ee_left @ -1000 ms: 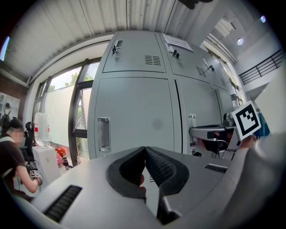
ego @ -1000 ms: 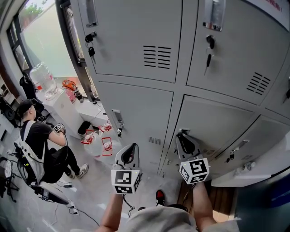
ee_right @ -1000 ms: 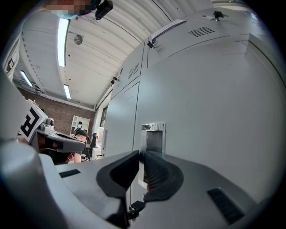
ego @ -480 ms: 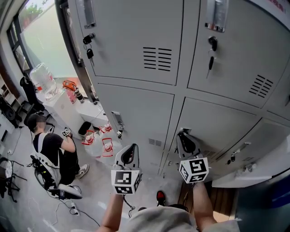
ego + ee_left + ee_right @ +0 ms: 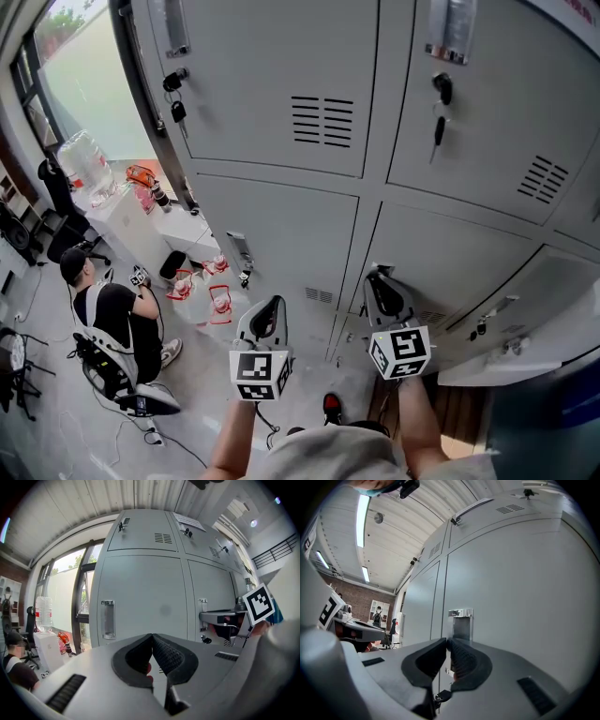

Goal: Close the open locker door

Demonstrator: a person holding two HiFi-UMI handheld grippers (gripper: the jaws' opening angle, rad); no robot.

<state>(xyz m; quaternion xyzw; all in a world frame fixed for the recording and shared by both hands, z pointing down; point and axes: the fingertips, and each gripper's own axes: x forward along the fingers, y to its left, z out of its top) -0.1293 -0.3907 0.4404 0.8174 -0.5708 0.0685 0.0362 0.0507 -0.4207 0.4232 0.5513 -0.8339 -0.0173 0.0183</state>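
Note:
A wall of grey lockers (image 5: 328, 122) fills the head view. Every door (image 5: 281, 234) directly ahead of me sits flush. At the lower right a pale slab (image 5: 525, 361) juts out from the bottom row; I cannot tell whether it is a door's edge. My left gripper (image 5: 273, 304) hangs shut and empty in front of a lower door (image 5: 140, 597) with a recessed handle (image 5: 108, 619). My right gripper (image 5: 378, 277) is shut and empty too, its tips close to a door (image 5: 525, 597) beside a handle recess (image 5: 461, 620) and a key (image 5: 442, 696).
Keys hang in the upper doors' locks (image 5: 173, 94). To the left a person (image 5: 108, 314) sits on a chair, by a low white table (image 5: 131, 220) with a water jug (image 5: 84, 164) and bottles. Cables lie on the floor (image 5: 141, 412).
The seated person at the left has shifted on the chair and the view has drifted slightly. Both grippers stay where they were, still shut.

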